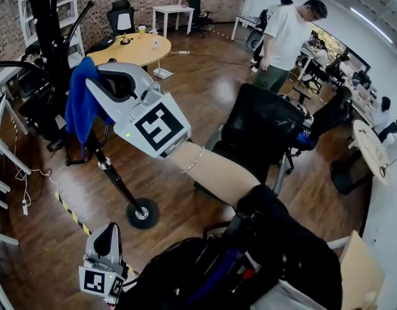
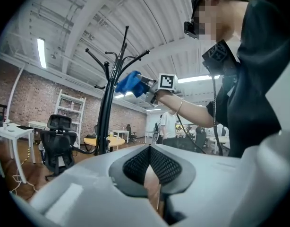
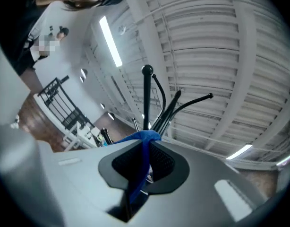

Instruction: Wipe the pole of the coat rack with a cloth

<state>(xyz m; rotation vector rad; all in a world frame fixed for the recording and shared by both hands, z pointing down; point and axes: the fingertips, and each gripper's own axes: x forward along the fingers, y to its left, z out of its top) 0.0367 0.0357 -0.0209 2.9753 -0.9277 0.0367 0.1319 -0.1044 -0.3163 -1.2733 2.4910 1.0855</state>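
Observation:
The black coat rack (image 1: 48, 37) stands at the upper left, and its pole (image 1: 111, 176) slants down to a round base (image 1: 143, 214). My right gripper (image 1: 95, 86) is shut on a blue cloth (image 1: 81, 105) that lies against the pole. In the right gripper view the cloth (image 3: 144, 137) is pinched between the jaws, with the pole (image 3: 147, 98) and hooks just beyond. The left gripper view shows the rack (image 2: 106, 117), the cloth (image 2: 128, 83) and the right gripper (image 2: 146, 86) up at the pole. My left gripper (image 1: 107, 236) hangs low at the bottom left, shut and empty (image 2: 149, 148).
A black office chair (image 1: 263, 131) stands just right of my arm. A round wooden table (image 1: 130, 49) and a white shelf (image 1: 46, 5) are behind the rack. A person in a white shirt (image 1: 286, 37) stands at the back. Striped tape (image 1: 69, 210) and a cable cross the wooden floor.

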